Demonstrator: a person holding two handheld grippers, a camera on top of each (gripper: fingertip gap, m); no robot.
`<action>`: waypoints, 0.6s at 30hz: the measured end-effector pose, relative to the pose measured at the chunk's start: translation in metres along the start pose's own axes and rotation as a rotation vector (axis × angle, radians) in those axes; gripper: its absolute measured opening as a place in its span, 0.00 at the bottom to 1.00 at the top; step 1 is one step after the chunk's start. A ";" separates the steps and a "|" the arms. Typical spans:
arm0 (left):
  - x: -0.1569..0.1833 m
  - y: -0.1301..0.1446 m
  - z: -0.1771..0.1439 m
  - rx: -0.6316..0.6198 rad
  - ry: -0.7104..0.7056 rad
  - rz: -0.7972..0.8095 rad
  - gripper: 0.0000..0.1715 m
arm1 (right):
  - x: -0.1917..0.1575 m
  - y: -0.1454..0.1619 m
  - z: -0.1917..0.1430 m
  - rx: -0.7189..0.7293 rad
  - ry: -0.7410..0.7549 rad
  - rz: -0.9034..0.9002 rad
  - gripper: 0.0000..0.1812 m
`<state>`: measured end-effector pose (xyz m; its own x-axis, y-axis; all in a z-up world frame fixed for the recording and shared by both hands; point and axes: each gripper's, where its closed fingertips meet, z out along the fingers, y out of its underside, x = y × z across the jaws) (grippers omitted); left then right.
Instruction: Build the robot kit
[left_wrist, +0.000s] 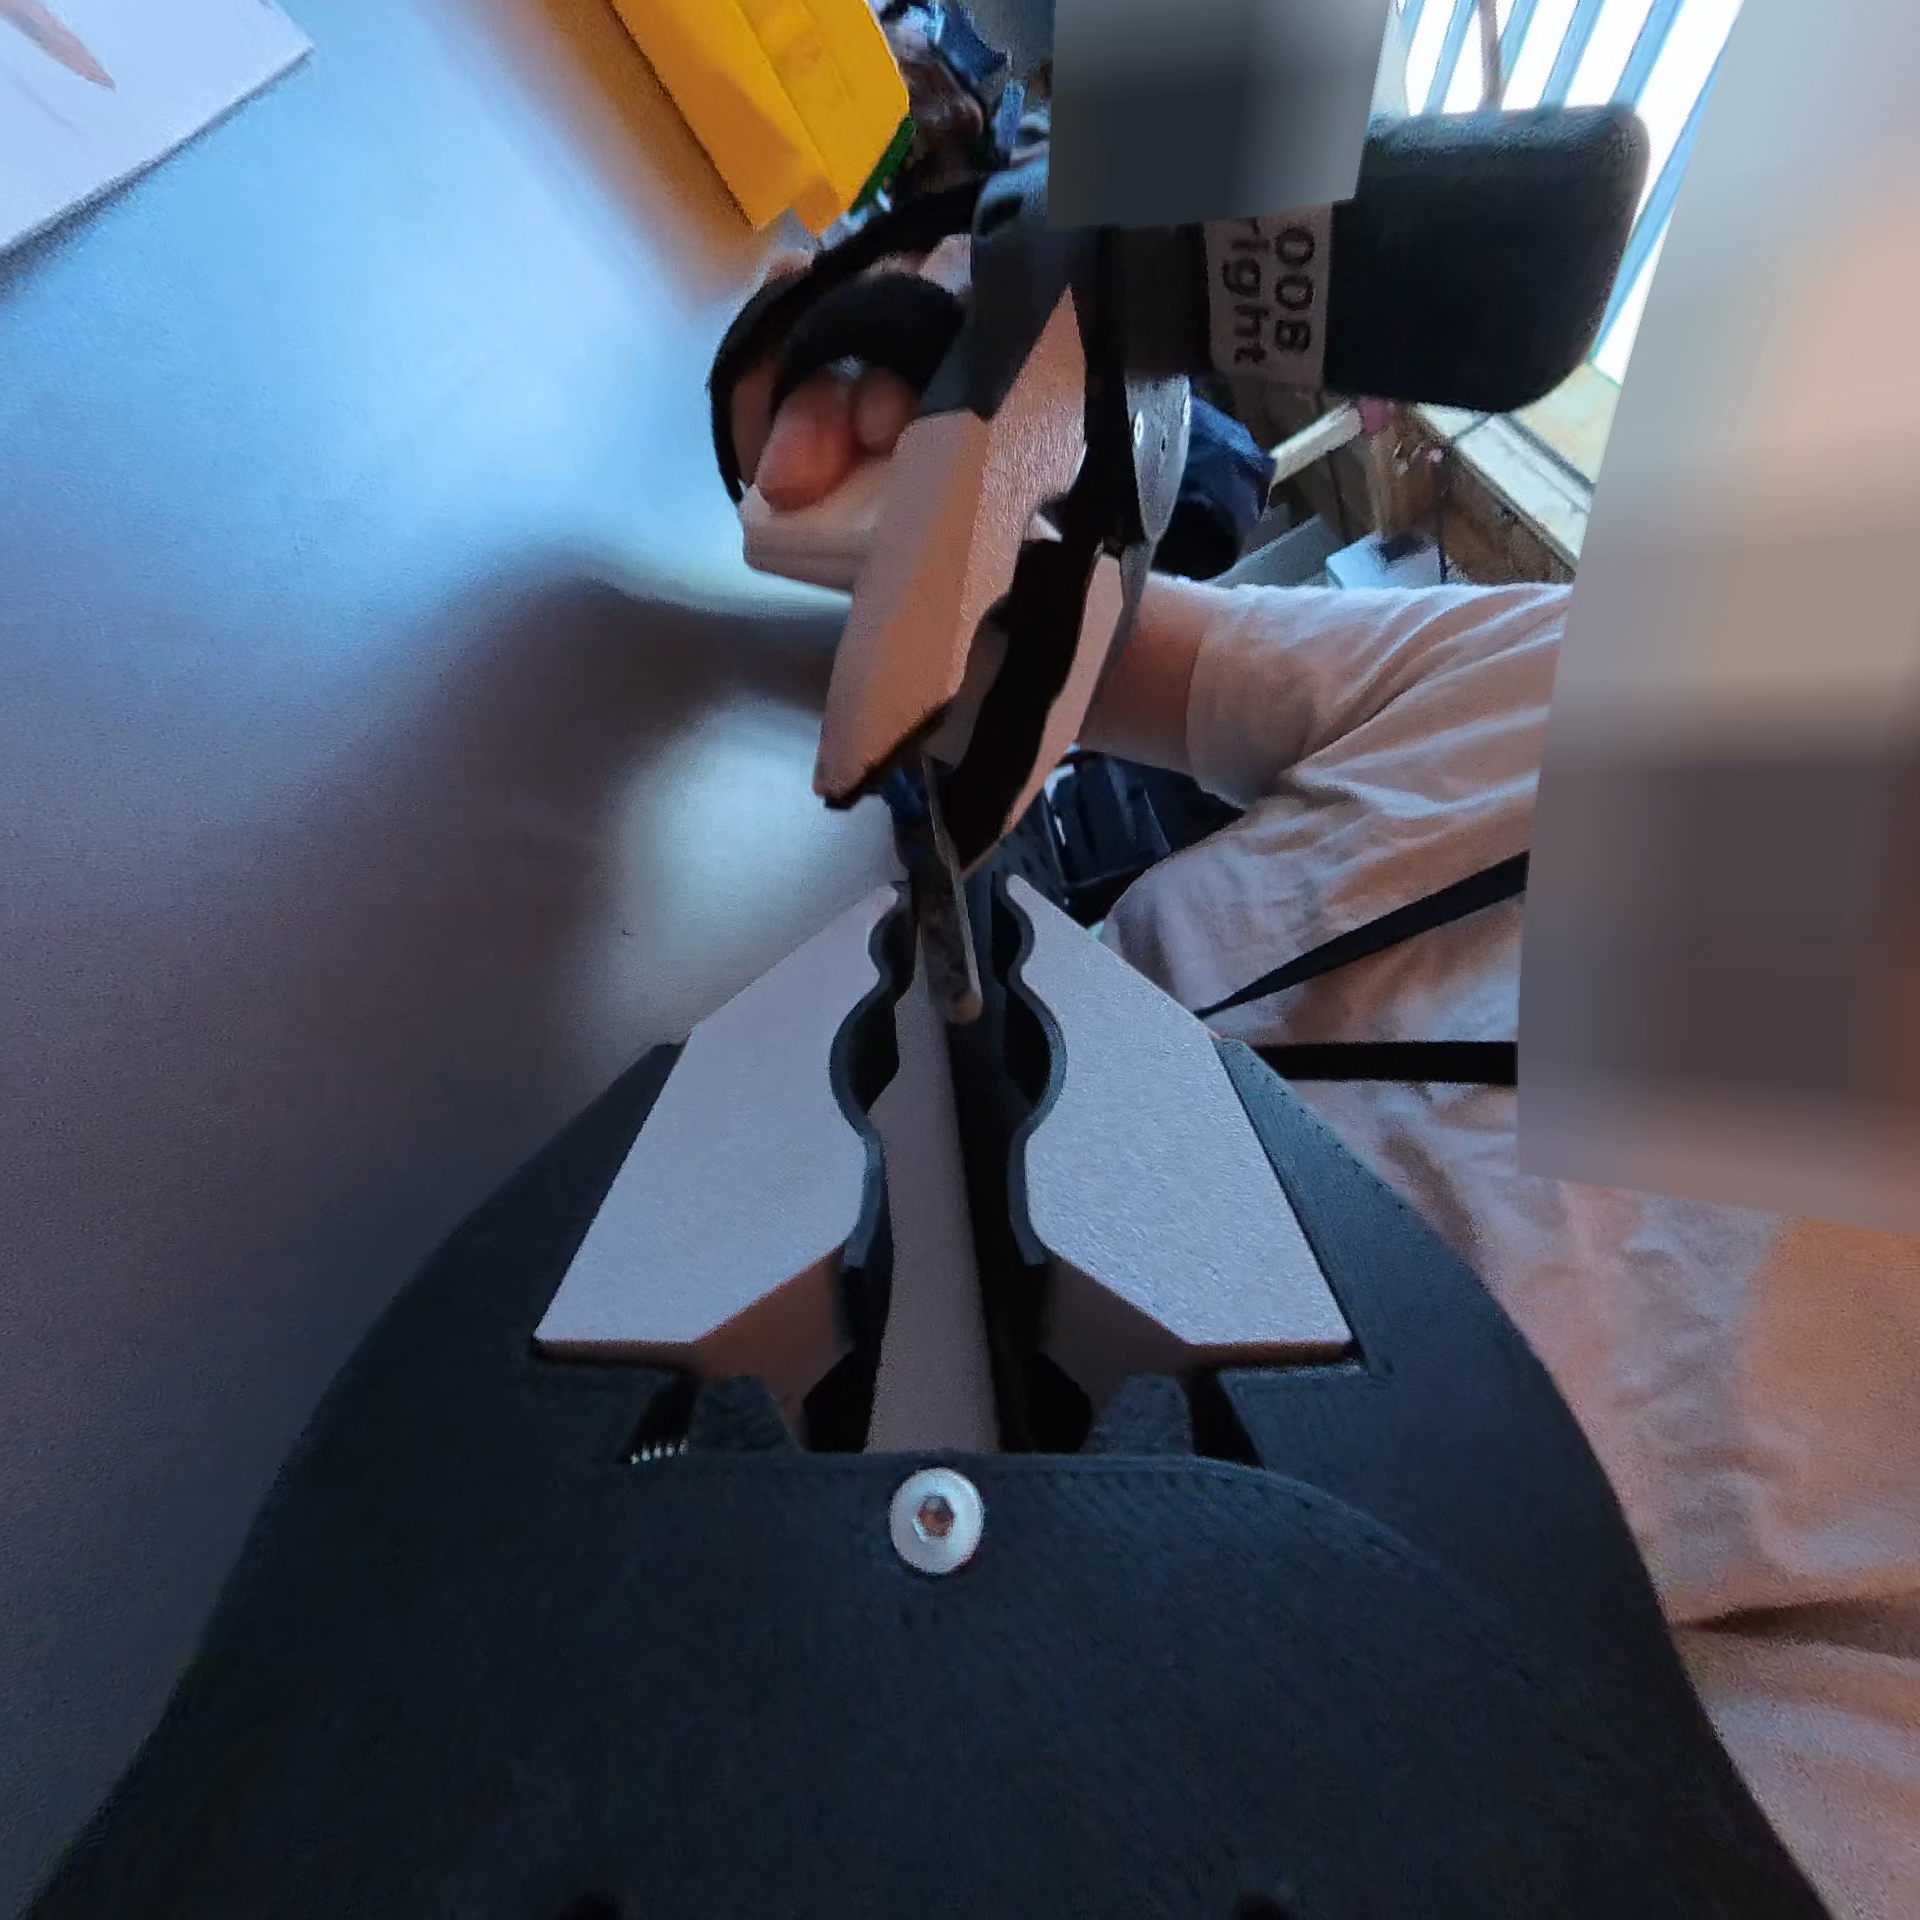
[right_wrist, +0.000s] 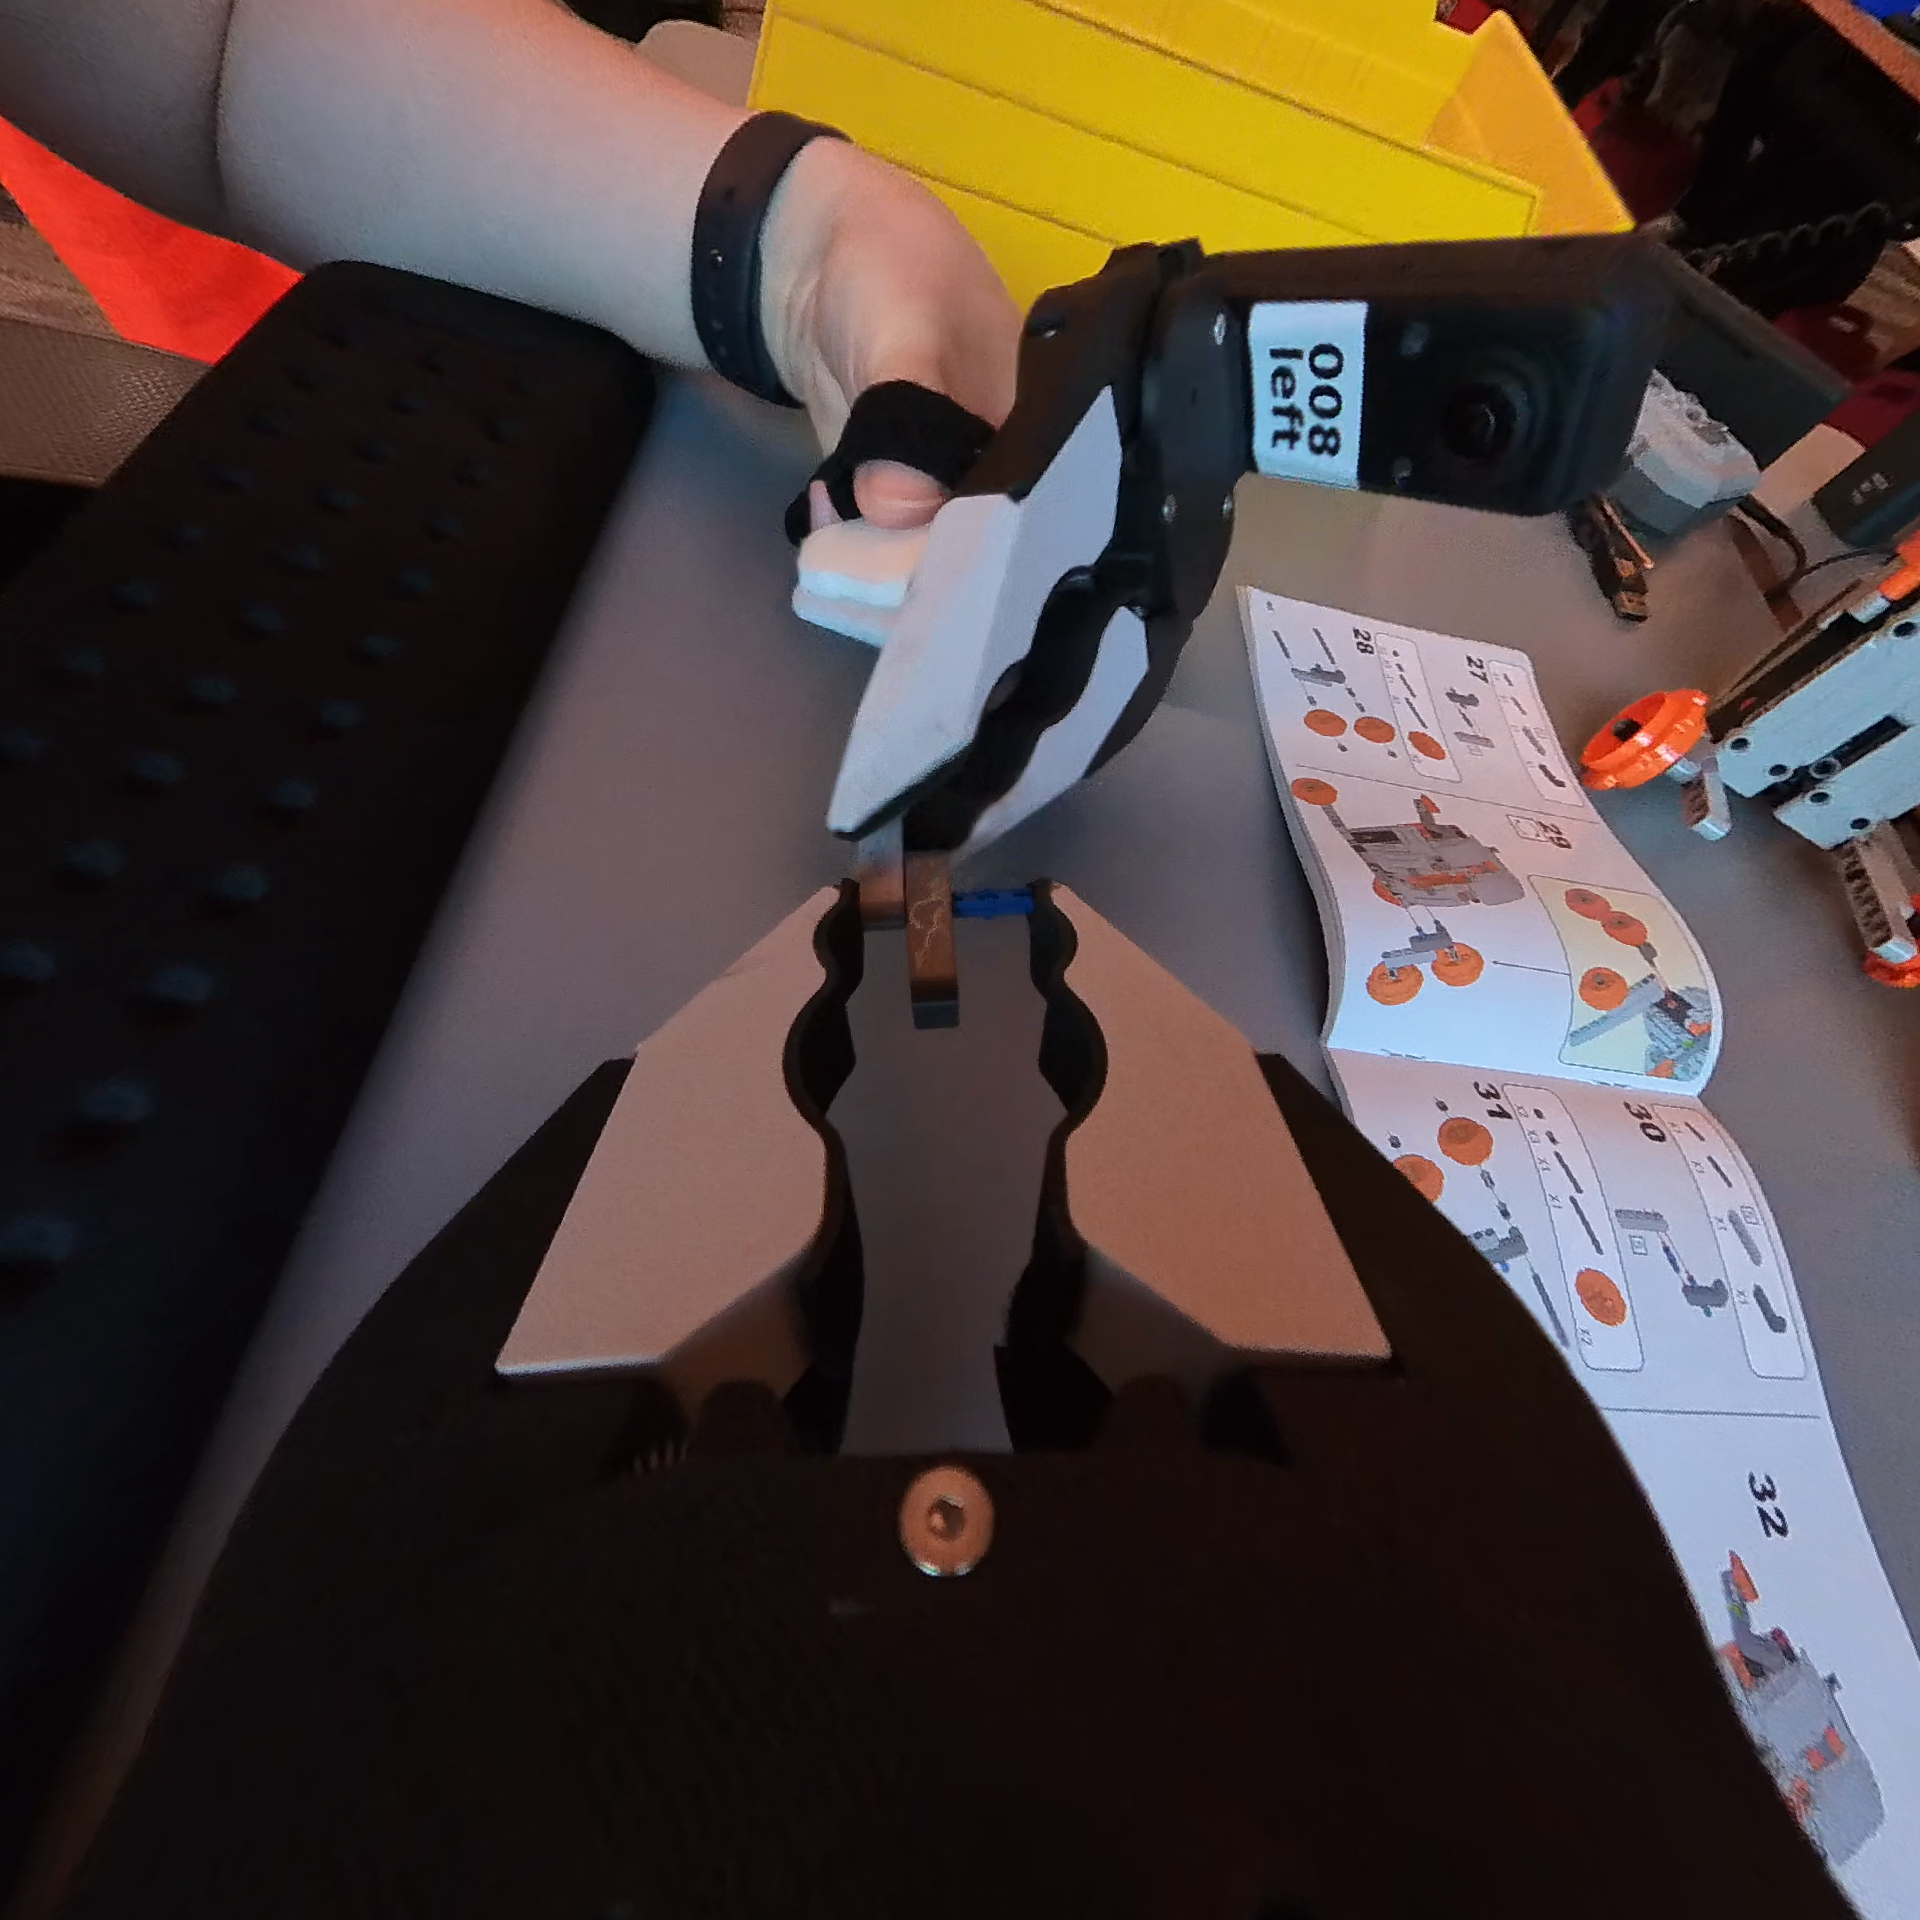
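Note:
My left gripper (left_wrist: 951, 914) is shut on a short dark beam (left_wrist: 943, 956) that lies lengthwise between its jaws. In the right wrist view the left gripper (right_wrist: 904, 831) comes down from above, gripping the top end of that beam (right_wrist: 933, 966). My right gripper (right_wrist: 945, 902) meets it tip to tip. A small blue pin (right_wrist: 995, 902) spans from the beam's side to its right fingertip, and a brown piece on the beam's other side touches its left fingertip. In the left wrist view the right gripper (left_wrist: 894, 795) reaches down onto the beam's far end. Both are held above the grey table (right_wrist: 675, 831).
An open instruction booklet (right_wrist: 1475, 894) lies to the right. A partly built white and grey model with an orange wheel (right_wrist: 1647, 738) is at the far right. A yellow bin (right_wrist: 1143, 135) stands behind. A black studded mat (right_wrist: 260, 727) lies at the left. A person's arm and shirt (left_wrist: 1351, 727) are close by. The tips of both grippers are at nearly the same place.

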<state>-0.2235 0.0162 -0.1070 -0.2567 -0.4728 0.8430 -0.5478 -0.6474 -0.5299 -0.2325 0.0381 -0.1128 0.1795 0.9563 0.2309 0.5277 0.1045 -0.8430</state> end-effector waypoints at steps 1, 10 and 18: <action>-0.001 0.003 0.001 -0.015 -0.002 -0.014 0.05 | 0.001 0.001 -0.001 -0.004 0.006 -0.004 0.17; -0.001 -0.014 -0.009 0.105 0.062 -0.123 0.02 | 0.018 -0.004 -0.016 0.035 0.112 -0.003 0.18; 0.003 -0.016 -0.011 0.119 0.128 -0.191 0.03 | 0.016 -0.008 -0.019 0.104 0.035 0.091 0.09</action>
<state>-0.2247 0.0318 -0.0953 -0.2606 -0.2605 0.9297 -0.5002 -0.7871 -0.3608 -0.2179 0.0475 -0.0930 0.2524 0.9533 0.1659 0.4196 0.0467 -0.9065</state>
